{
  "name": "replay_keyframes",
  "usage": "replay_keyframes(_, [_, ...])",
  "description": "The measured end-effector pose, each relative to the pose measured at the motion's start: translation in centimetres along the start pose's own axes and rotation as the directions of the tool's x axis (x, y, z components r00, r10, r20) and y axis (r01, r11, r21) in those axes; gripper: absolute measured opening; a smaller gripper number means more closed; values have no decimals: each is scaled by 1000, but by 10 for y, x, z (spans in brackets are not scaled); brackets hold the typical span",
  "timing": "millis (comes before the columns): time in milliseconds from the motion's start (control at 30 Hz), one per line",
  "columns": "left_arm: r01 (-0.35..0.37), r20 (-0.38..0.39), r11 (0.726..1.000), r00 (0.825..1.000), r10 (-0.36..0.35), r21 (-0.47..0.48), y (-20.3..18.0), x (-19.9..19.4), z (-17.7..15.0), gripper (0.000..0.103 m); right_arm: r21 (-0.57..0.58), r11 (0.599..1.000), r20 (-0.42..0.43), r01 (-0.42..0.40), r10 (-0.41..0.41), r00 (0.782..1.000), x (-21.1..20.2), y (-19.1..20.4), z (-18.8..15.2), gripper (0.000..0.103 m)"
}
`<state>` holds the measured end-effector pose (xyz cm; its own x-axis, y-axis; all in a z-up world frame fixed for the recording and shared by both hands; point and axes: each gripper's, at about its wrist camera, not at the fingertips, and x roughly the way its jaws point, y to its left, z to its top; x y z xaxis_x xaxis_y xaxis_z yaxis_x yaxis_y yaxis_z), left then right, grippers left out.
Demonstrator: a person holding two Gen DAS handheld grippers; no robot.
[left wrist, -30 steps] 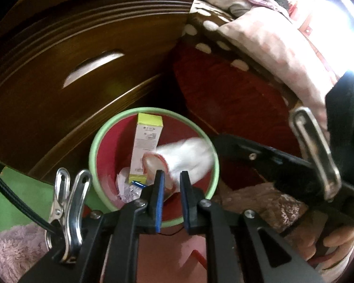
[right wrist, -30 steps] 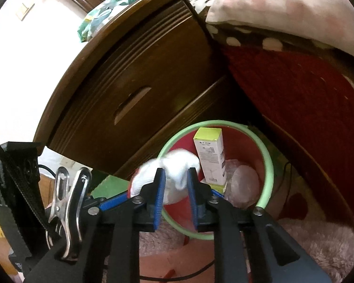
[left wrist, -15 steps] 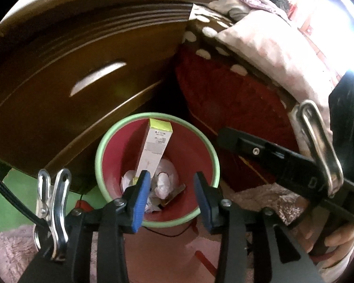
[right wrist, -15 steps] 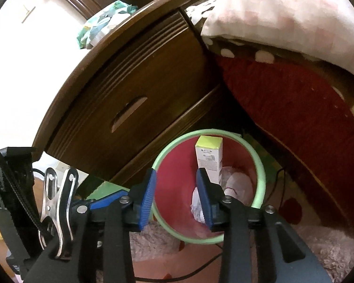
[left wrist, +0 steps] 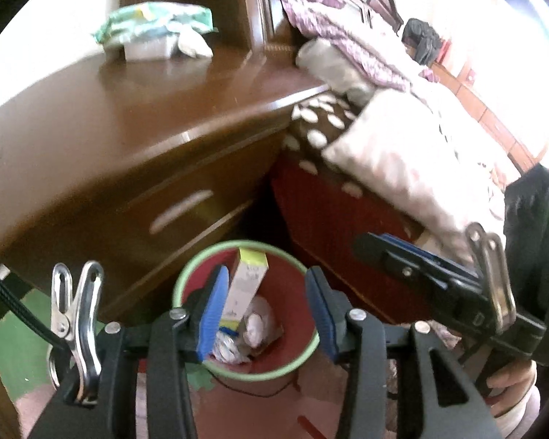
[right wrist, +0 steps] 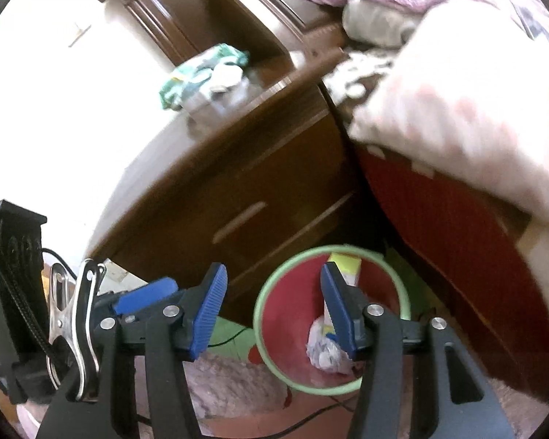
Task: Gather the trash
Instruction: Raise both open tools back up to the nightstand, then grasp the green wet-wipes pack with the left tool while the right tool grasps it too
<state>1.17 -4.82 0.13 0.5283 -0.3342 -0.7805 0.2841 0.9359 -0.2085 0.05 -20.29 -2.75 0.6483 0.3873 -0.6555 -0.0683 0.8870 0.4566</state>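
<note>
Trash [left wrist: 252, 329] is lying in the bin [left wrist: 186, 281] below the left gripper [left wrist: 263, 314], whose jaws, just opening, are being held released and empty. In the right view, the bin [right wrist: 274, 285] is sitting right of the right gripper [right wrist: 274, 311], likewise just opening, empty.

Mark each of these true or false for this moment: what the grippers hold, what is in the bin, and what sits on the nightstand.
1. The left gripper holds a white tissue. False: its jaws stand apart with nothing between them; they have just been opening.
2. A tall yellow-topped carton stands in the red bin. True.
3. Crumpled tissues lie at the bin's bottom. True.
4. The right gripper is shut. False: it is open and empty, its jaws having just been opening.
5. The wooden nightstand has nothing on top. False: a green-and-white wipes packet lies there.
</note>
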Motion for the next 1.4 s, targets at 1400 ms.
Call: replay_keyframes(1400, [-176, 162, 965, 964, 209, -197, 142, -35, 251, 48, -219, 975, 81, -24, 43, 996, 65, 91, 232, 60])
